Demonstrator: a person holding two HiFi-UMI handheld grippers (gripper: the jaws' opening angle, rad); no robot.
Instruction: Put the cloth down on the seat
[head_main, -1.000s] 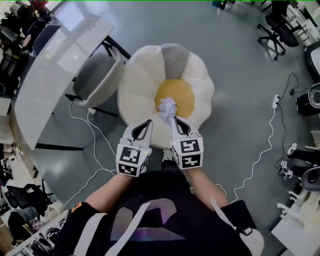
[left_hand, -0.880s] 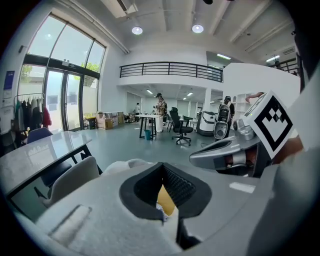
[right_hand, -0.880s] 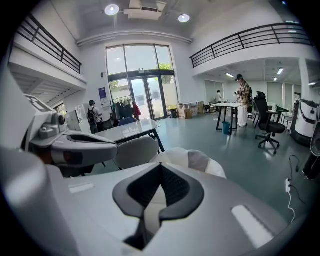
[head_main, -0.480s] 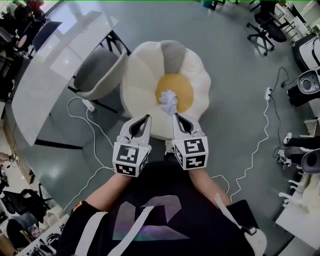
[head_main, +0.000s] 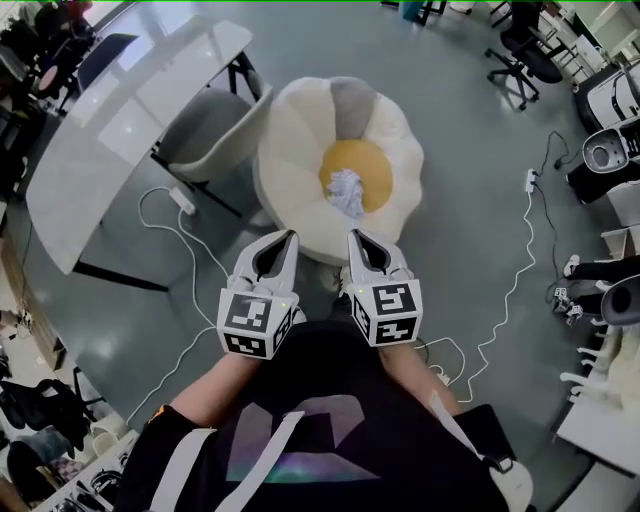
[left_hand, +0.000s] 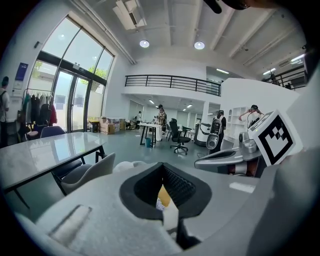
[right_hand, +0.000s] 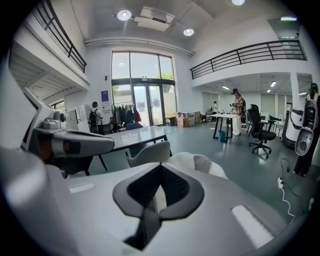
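The cloth (head_main: 346, 190) is crumpled white fabric. The seat (head_main: 295, 165) is soft matt plush. The left claw (head_main: 290, 236) and right claw (head_main: 352, 236) are matt grey plastic with ribbed black pads (left_hand: 177, 186). The floor (head_main: 480, 140) is smooth and glossy.

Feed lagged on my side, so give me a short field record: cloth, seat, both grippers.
cloth: white, crumpled, lying on the seat's yellow centre
seat: flower-shaped cushion, cream petals, one grey
left gripper: shut, empty, at the seat's near edge
right gripper: shut, empty, clear of the cloth
task: cloth appears down on seat
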